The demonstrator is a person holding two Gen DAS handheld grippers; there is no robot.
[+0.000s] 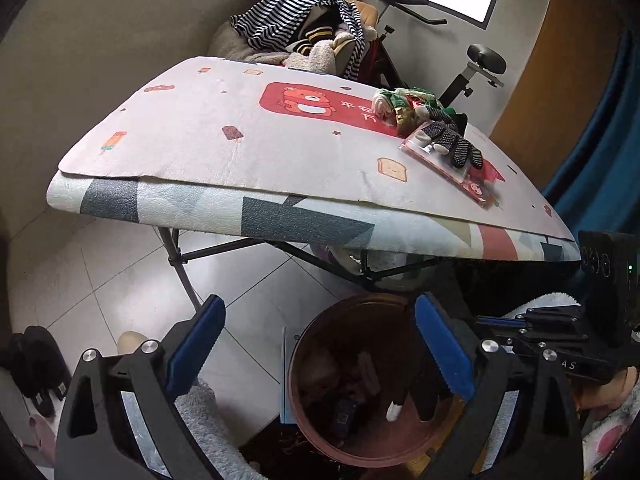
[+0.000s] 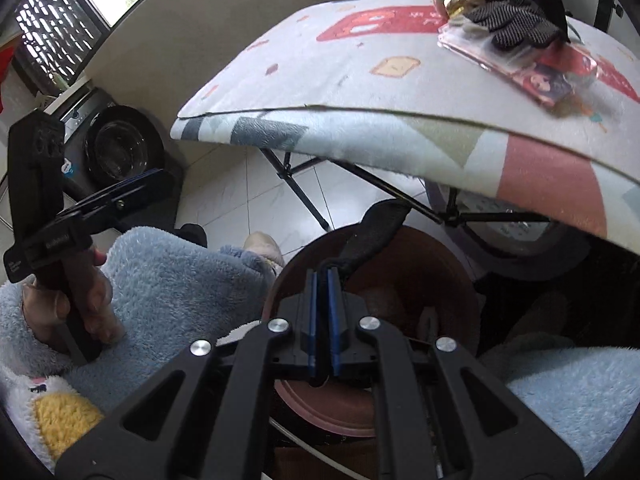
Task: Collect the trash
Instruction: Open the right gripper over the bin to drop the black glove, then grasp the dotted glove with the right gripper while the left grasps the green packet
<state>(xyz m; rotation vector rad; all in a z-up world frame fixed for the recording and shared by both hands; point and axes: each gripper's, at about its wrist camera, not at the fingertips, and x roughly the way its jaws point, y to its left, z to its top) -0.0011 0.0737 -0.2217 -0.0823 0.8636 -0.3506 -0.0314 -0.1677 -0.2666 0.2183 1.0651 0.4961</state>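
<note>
A brown-pink bin [image 1: 360, 454] stands on the floor under the table's near edge, with trash in it. My left gripper [image 1: 322, 334] hangs open above the bin with nothing between its blue pads. My right gripper [image 2: 325, 276] is shut on a black glove [image 2: 376, 228], held over the bin [image 2: 332, 412]. In the left wrist view that glove [image 1: 420, 392] dangles inside the bin mouth, showing a white fingertip. On the table [image 1: 200, 128] lie a black dotted glove [image 1: 456, 144], crumpled green and red wrappers [image 1: 400, 108] and a clear pink packet [image 1: 452, 172].
The folding table's black legs [image 1: 180, 264] cross behind the bin. A pile of clothes [image 1: 300, 32] and an exercise bike [image 1: 484, 60] stand beyond the table. A washing machine [image 2: 120, 148] is at the left wall. Dark slippers [image 1: 36, 360] lie on the tiled floor.
</note>
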